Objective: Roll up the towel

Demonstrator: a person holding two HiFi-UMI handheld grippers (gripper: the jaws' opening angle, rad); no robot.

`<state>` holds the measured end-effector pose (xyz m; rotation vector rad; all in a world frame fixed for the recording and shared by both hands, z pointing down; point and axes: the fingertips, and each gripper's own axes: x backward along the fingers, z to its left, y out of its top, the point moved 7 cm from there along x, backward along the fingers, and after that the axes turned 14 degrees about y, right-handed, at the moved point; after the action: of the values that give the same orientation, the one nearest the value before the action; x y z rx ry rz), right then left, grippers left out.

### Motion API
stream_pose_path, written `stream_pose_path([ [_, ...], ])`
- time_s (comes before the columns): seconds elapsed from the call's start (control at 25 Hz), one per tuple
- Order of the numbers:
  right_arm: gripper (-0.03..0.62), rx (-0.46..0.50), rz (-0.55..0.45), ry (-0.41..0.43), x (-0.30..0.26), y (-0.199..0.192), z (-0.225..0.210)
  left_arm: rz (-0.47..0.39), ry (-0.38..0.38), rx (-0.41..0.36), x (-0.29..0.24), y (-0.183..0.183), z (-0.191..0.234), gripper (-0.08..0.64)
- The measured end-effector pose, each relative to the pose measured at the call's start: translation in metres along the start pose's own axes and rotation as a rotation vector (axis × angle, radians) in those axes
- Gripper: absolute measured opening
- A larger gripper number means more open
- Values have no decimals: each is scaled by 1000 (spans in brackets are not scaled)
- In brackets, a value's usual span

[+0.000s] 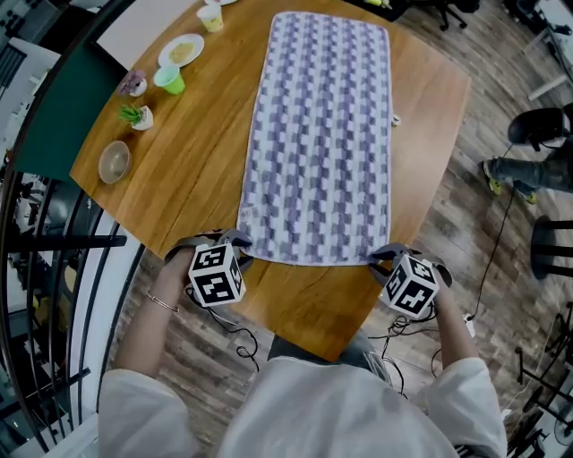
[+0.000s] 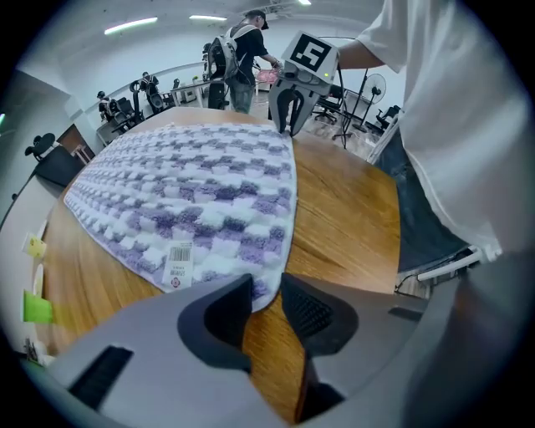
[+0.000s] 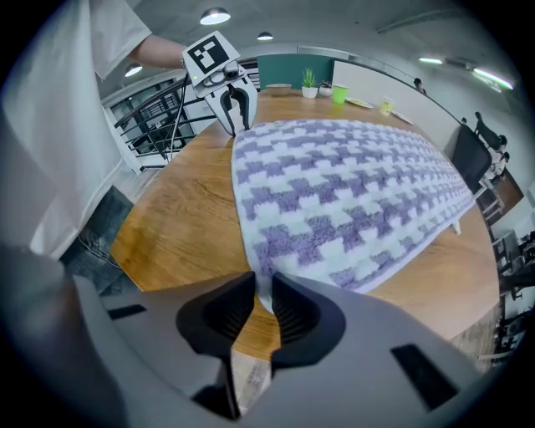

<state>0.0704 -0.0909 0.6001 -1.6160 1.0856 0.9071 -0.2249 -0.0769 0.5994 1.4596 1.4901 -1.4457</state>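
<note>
Here the long purple-and-white checked terry towel (image 1: 318, 134) lies spread flat along the rounded wooden counter (image 1: 201, 179), with one short edge nearest the person. The left hand-held gripper (image 2: 266, 294) points steeply down, its jaws pinched on the near left corner just beside the white sewn-in label (image 2: 178, 266). The right hand-held gripper (image 3: 262, 292), likewise tipped down, is clamped on the near right corner.

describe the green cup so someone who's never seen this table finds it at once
Start at the wooden table and look left of the long purple-checked towel, toward the far edge. The green cup stands next to the white plate and a tiny potted plant; it is the only bright green vessel, the other cup being pale yellow.
</note>
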Motion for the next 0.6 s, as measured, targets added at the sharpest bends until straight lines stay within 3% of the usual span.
stream_pose_path([
  [0.2, 56, -13, -5, 19, 6, 4, -17, 6, -36, -1, -2, 3, 19, 95],
  [0.28, 52, -17, -10, 23, 6, 3, -17, 2, -23, 2, -3, 4, 19, 91],
  [0.36, 48, -22, -13, 25, 4, 1, -11, -8, 8, 13, -3, 2, 12, 42],
  [0.6, 46, -53, -34, 24, 12, 10, -30, -21, 50, 48, -2, 2, 37, 37],
])
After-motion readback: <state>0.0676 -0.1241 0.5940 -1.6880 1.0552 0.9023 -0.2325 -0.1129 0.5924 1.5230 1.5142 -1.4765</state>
